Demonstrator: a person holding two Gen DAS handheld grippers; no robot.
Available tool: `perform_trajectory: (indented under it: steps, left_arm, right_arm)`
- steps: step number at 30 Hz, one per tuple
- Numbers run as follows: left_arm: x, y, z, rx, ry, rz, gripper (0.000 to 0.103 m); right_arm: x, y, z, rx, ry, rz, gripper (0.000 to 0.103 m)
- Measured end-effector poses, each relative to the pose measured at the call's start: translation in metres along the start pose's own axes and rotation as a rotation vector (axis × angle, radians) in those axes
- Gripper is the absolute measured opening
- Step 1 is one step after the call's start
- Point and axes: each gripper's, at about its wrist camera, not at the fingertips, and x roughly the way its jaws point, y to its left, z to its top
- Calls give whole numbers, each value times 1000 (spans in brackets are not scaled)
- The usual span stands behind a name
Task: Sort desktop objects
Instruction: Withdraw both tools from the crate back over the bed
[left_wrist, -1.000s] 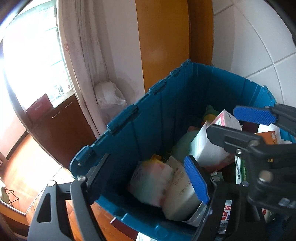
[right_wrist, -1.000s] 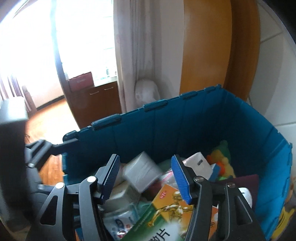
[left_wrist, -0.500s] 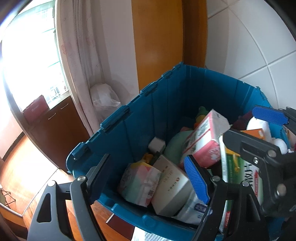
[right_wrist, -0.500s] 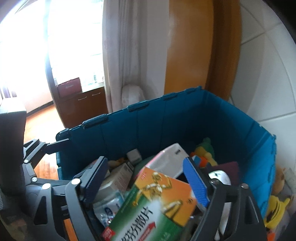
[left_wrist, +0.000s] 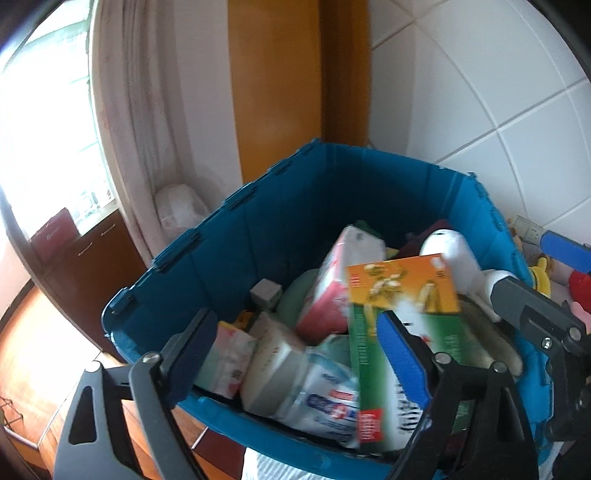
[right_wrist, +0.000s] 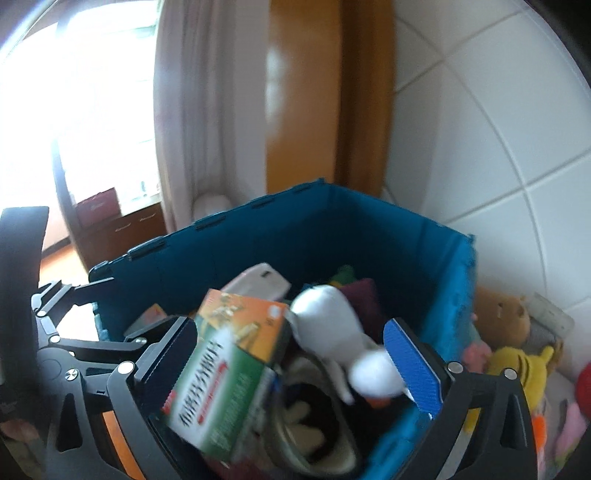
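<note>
- Left wrist view: the left gripper (left_wrist: 299, 354) hangs over the near rim of the blue crate (left_wrist: 325, 192), its jaws opening with nothing pressed between the pads; a second ago they stood a little narrower
- The green and orange box (left_wrist: 402, 325) lies tilted on top of the pile in the crate, its lower edge behind the blue right finger; a second ago it was hardly in sight here
- A toothpaste tube (left_wrist: 321, 398) and a pink and white box (left_wrist: 332, 280) lie beside it, and a white plush toy (left_wrist: 454, 254) sits behind it
- Right wrist view: the right gripper (right_wrist: 295, 354) has its jaws opening, far wider than a second ago
- The green and orange box (right_wrist: 229, 373) is between them, just beside the left finger, though blur hides any contact, and it has tipped lower into the blue crate (right_wrist: 369, 229)
- Plush toys, one brown (right_wrist: 498, 314) and one yellow (right_wrist: 524, 369), now show outside the crate's right wall
</note>
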Motion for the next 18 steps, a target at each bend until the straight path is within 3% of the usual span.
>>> perform_trajectory:
  steps: [9,18]
  left_arm:
    - [-28,-52,1,67,-61,-109,91]
    - [-79,-128,-14,154,-154,-248,91]
  right_arm:
    - [-52,-51,-39,105,-48,-128,103]
    - [-115,-119,-110,269,-65,-289,103]
